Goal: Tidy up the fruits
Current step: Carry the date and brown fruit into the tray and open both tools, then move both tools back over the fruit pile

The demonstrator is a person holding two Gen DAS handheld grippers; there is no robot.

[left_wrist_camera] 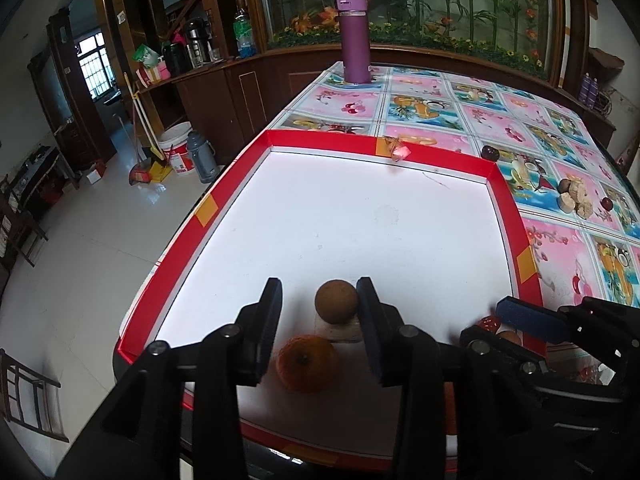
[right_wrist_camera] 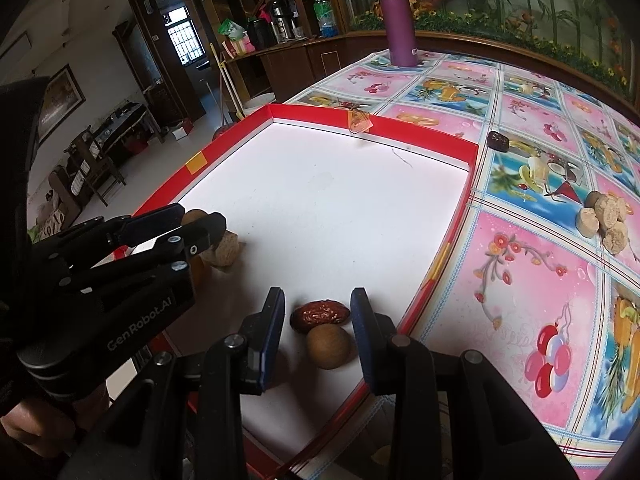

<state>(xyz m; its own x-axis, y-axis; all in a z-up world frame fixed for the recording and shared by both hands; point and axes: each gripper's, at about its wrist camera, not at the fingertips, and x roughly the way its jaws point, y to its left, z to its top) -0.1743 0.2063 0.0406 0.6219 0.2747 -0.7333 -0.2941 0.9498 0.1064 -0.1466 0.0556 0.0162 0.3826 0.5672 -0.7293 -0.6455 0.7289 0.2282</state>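
Nearest the left wrist camera, a round orange tangerine (left_wrist_camera: 306,368) is seen lying on the white floor of a shallow red-walled tray (left_wrist_camera: 320,141), low between the two black fingers of the left gripper (left_wrist_camera: 319,326). Just beyond it a brown round longan (left_wrist_camera: 335,301) is perched on a pale beige biscuit-like block (left_wrist_camera: 340,330), and the right-hand finger appears to touch the longan. The jaws are held apart and nothing is clamped.

From the right wrist view, the right gripper (right_wrist_camera: 318,332) is likewise seen spread wide, with a second brown round fruit (right_wrist_camera: 329,346) lying between its blue-padded fingers and a glossy dark red date (right_wrist_camera: 320,313) just beyond it, the two touching. Both lie on the tray floor near the tray's right wall. Neither is gripped.

Outside the tray, on a table covered by a pink and blue fruit-print cloth (right_wrist_camera: 532,272), a cluster of beige crumbly blocks (right_wrist_camera: 604,216) with a small brown fruit beside them is seen well to the right. A dark brown date-like piece (right_wrist_camera: 498,141) lies just beyond the tray's far right corner. A tall purple flask (left_wrist_camera: 353,36) stands upright at the far edge of the table. A crumpled orange wrapper (right_wrist_camera: 359,122) rests on the tray's far wall.
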